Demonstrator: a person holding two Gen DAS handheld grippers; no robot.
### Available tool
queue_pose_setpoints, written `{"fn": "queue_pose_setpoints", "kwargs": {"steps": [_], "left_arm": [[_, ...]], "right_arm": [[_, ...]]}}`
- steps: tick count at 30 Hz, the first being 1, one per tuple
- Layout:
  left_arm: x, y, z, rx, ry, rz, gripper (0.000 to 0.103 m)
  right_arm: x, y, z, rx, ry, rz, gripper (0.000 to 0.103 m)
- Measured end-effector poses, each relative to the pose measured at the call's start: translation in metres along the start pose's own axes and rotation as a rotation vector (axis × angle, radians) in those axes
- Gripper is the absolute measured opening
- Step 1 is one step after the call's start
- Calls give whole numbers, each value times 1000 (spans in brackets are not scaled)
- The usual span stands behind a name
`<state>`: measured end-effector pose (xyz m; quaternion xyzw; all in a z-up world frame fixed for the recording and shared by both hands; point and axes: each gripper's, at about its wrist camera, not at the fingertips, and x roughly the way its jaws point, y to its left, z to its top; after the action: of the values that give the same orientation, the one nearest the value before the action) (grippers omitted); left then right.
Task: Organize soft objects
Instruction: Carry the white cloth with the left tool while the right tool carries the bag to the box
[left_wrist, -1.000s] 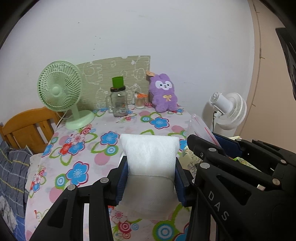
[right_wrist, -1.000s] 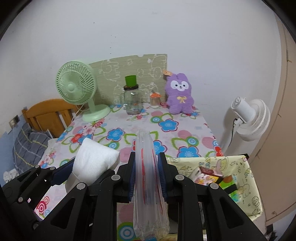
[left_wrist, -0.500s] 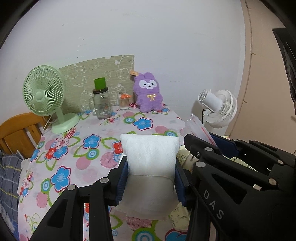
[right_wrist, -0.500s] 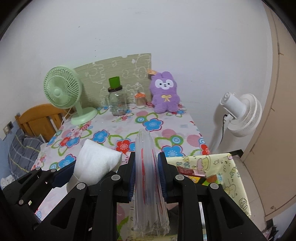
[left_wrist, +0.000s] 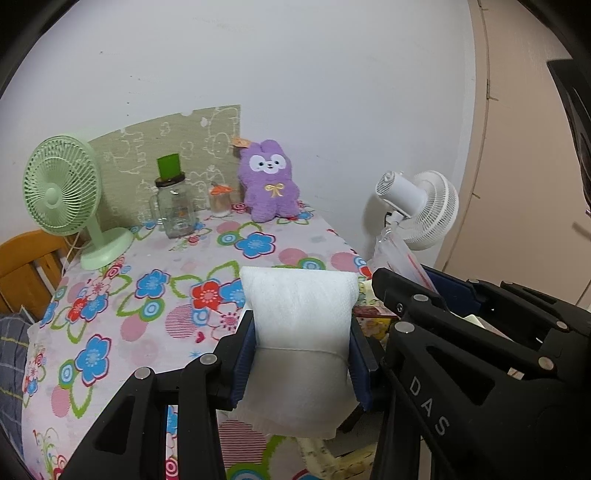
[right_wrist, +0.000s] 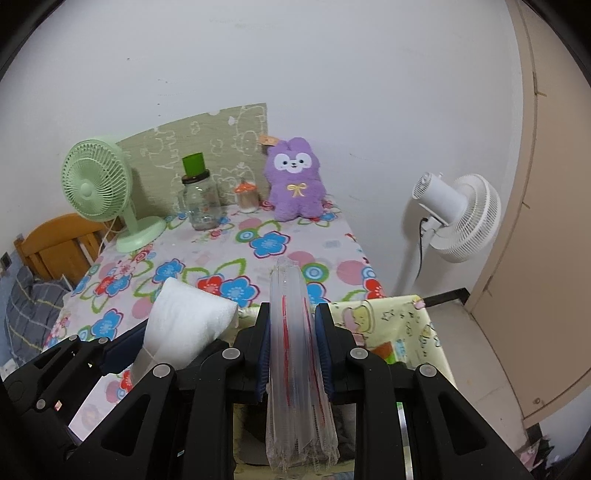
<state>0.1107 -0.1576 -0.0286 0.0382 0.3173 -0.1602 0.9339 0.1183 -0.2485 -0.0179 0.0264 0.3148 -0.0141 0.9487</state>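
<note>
My left gripper (left_wrist: 301, 332) is shut on a folded white foam sheet (left_wrist: 301, 314), held above the table's front right corner; the sheet also shows in the right wrist view (right_wrist: 184, 321). My right gripper (right_wrist: 291, 328) is shut on a clear plastic bag with red lines (right_wrist: 293, 354), held upright beside the left gripper; the bag's top shows in the left wrist view (left_wrist: 397, 254). A purple plush rabbit (left_wrist: 269, 184) sits at the back of the floral tablecloth (left_wrist: 147, 295), against the wall.
A green desk fan (left_wrist: 62, 192), a glass jar with green lid (left_wrist: 173, 206) and a small jar (left_wrist: 219, 201) stand at the table's back. A white floor fan (right_wrist: 458, 218) stands right. A yellow patterned fabric bin (right_wrist: 391, 325) sits below my grippers. A wooden chair (right_wrist: 55, 243) is left.
Both grippers have moved back and to the right, away from the table, each keeping its hold. The yellow bin now lies beneath them.
</note>
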Motion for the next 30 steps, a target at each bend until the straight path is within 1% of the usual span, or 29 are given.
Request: {"fn": "queue_pose_setpoints", "kwargs": {"steps": [13,20,27,29,30], "left_arm": [[21,-29,0,32,30,-56,47],[33,-37,-1,46,48,-80,47],[47,-41,-3,44,70,-90,51],[50,-42,-3,47,75,-89,54],[52,-42,-3,50,77,-89,57]], "right_arm": [[8,-32,-6,35,28,-51,26],[15,-45,-10,53,45,-76,26],[25,-54,-14,68,67,-78,26],[28,-56,-16,73,74,-78,26],[29,-57,-16,75,78,-77,26]]}}
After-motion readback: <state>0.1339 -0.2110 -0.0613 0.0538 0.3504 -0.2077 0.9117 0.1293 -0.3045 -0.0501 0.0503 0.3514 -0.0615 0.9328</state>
